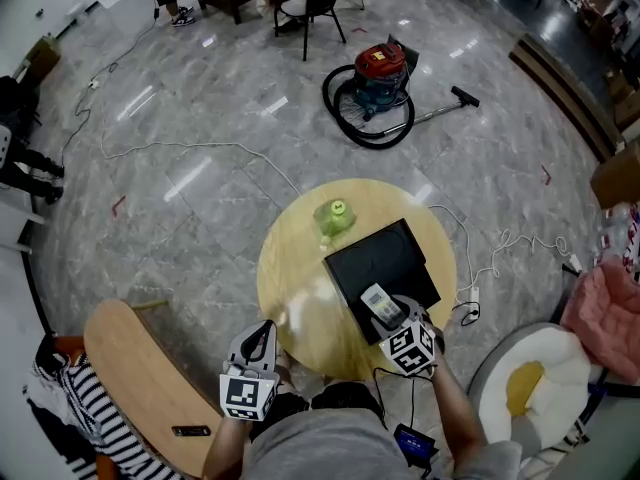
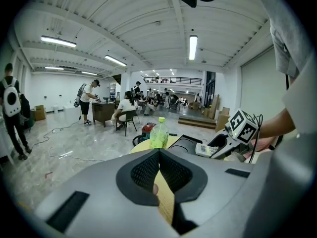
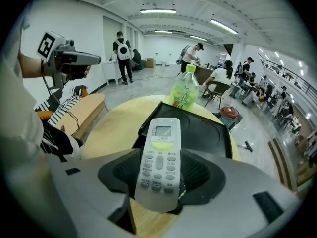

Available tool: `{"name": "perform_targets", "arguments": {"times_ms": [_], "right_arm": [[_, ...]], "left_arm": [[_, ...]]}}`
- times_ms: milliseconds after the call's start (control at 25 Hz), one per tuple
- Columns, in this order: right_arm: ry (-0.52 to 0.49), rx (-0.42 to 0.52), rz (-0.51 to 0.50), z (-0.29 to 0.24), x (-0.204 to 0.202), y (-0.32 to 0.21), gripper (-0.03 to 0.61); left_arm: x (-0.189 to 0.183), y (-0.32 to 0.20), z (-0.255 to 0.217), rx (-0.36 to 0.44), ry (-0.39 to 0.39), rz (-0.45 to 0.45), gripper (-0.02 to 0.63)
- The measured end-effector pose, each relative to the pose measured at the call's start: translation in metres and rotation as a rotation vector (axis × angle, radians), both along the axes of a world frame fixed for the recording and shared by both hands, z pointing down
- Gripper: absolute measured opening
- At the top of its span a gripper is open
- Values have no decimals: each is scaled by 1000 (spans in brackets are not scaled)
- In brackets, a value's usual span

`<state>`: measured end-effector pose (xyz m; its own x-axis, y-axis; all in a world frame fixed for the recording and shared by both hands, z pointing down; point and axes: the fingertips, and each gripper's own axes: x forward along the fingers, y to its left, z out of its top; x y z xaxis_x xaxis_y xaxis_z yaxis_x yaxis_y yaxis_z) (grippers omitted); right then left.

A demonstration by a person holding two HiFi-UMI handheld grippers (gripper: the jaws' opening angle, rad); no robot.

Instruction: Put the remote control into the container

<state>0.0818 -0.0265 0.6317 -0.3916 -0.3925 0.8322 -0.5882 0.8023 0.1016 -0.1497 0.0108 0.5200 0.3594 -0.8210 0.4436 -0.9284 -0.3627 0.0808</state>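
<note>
Main worry: the right claw (image 3: 159, 180) only pinches the remote control (image 3: 161, 143) by its lower end. Most of it pokes out forward, so it could pivot or slip. It hangs just over the near rim of the black container (image 1: 395, 253), and letting go here might drop it on the edge or onto the tabletop (image 1: 300, 278). The left claw (image 2: 159, 155) is pressed together, empty, off to the side.

One remote control (image 1: 381, 305), one black container (image 1: 385, 258), one green bottle (image 1: 334, 216), one round table (image 1: 300, 268), one vacuum cleaner (image 1: 381, 73).
</note>
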Motion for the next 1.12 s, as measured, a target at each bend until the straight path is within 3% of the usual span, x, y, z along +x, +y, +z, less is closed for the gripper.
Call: {"name": "perform_targets", "arguments": {"times_ms": [640, 1120], "right_arm": [[112, -99, -423, 59, 5, 24, 253], [237, -102, -517, 88, 14, 22, 252]], "left_arm": [[2, 9, 10, -32, -19, -6, 8], [-3, 10, 9, -43, -33, -19, 8]]}}
